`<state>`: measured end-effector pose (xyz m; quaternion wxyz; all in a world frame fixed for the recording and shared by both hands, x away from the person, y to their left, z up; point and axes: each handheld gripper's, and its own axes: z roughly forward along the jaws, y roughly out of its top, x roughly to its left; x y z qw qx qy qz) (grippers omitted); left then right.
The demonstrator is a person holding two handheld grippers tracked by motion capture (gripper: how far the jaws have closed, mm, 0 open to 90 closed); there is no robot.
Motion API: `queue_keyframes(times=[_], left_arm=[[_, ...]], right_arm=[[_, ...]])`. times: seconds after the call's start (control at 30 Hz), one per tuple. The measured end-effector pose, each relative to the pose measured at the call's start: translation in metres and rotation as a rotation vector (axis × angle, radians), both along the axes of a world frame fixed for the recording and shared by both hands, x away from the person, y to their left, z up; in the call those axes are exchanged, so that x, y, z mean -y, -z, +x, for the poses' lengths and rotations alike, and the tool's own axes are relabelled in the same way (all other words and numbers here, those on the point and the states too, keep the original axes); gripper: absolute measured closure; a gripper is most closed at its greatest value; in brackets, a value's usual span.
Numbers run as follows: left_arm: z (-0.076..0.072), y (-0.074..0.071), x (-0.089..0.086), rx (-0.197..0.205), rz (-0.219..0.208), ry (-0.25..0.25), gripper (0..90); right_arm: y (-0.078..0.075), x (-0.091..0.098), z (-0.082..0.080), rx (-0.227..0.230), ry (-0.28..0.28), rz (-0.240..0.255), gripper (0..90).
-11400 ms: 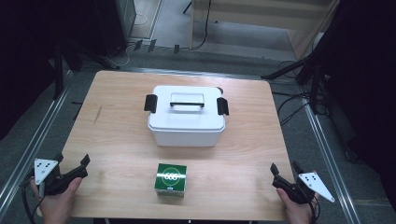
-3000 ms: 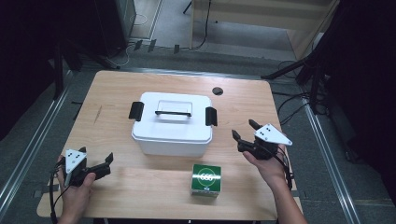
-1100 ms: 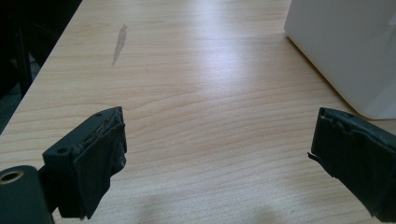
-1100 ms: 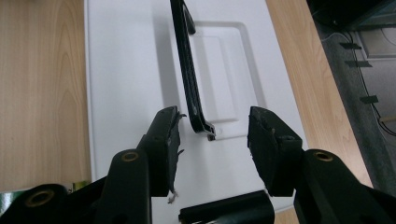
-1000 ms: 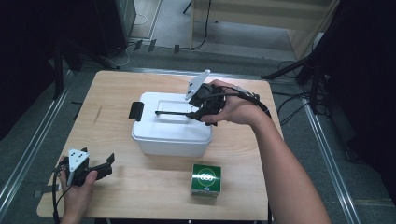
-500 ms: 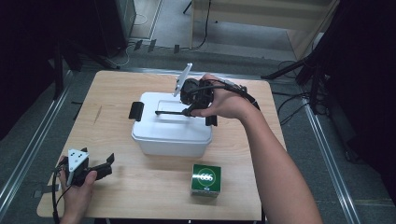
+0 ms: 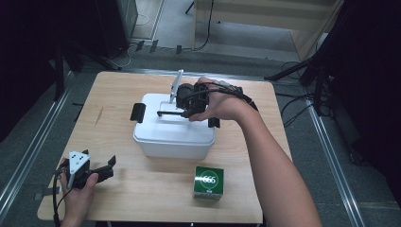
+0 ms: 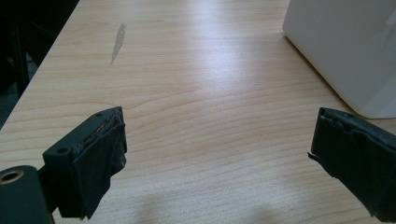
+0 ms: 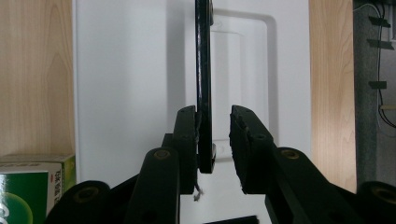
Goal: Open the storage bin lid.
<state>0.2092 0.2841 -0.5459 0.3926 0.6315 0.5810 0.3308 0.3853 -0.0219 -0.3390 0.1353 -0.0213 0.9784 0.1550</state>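
- Left gripper view, nearest the person: the left gripper point(image 7: 101, 171) rests low over the bare desk point(image 8: 196, 93) with its fingers point(image 8: 93, 158) spread wide and nothing between them. The corner of the white box point(image 8: 345, 51) stands well apart from it, so nothing steadies that box if it gets tugged.
- Green carton point(image 7: 208, 182) sits on the desk just in front of the box; if the box slides toward the person, I judge it could shove the carton toward the desk edge.
- Right gripper view: the right gripper point(image 9: 214, 135) straddles the black carry handle point(image 9: 204, 70) on the lid. Its fingers have just been closing; one pad touches the bar, the other stands off with a gap, so the pinch is not yet firm.
- Handle is thin and sits off-centre between the pads; a lift now could let it slip or swing out.
- High view, farther off: side latches point(image 7: 138, 112) look folded down, so pulling up may lift the whole box rather than the lid.
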Motion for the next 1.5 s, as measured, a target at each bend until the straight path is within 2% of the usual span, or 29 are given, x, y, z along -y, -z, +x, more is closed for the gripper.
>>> queue_keyframes(times=[0.27,0.33,0.37,0.4,0.6,0.67,0.97,1.0,1.17,1.37,1.47,1.5], left_arm=[[0.000,0.000,0.000,-0.002,0.000,0.004,4.2],[0.000,0.000,0.000,-0.001,0.000,0.003,4.2],[0.000,0.000,0.000,-0.001,0.001,0.003,4.2],[0.000,0.000,0.000,-0.001,0.000,0.003,4.2],[0.000,0.000,0.000,-0.003,-0.002,0.006,4.2],[0.000,0.000,0.000,-0.003,-0.003,0.006,4.2],[0.000,0.000,0.000,-0.002,-0.002,0.004,4.2],[0.000,0.000,0.000,-0.002,-0.001,0.004,4.2],[0.000,0.000,0.000,-0.001,0.000,0.004,4.2],[0.000,0.000,0.000,-0.001,-0.001,0.004,4.2],[0.000,0.000,0.000,0.000,-0.001,0.004,4.2],[0.000,0.000,0.000,0.000,-0.001,0.003,4.2]], right_arm=[[0.003,-0.010,0.000,0.020,-0.006,-0.018,77.8],[0.004,-0.014,-0.001,0.019,0.009,-0.031,78.8],[0.004,-0.015,0.000,0.025,-0.014,-0.026,78.8],[0.004,-0.016,-0.001,0.018,0.000,-0.032,79.0],[0.006,-0.023,0.002,0.023,-0.010,-0.048,79.9],[0.007,-0.024,0.001,0.022,0.005,-0.057,80.3],[0.006,-0.025,0.003,0.000,0.005,-0.052,85.3],[0.006,-0.025,0.003,-0.004,0.023,-0.050,85.4],[0.003,-0.023,0.005,-0.016,0.010,-0.031,85.6],[-0.005,-0.020,0.004,0.001,0.006,-0.028,85.7],[-0.011,-0.017,0.004,0.014,-0.021,-0.021,85.8],[-0.013,-0.016,0.003,0.017,-0.010,-0.024,85.8]])
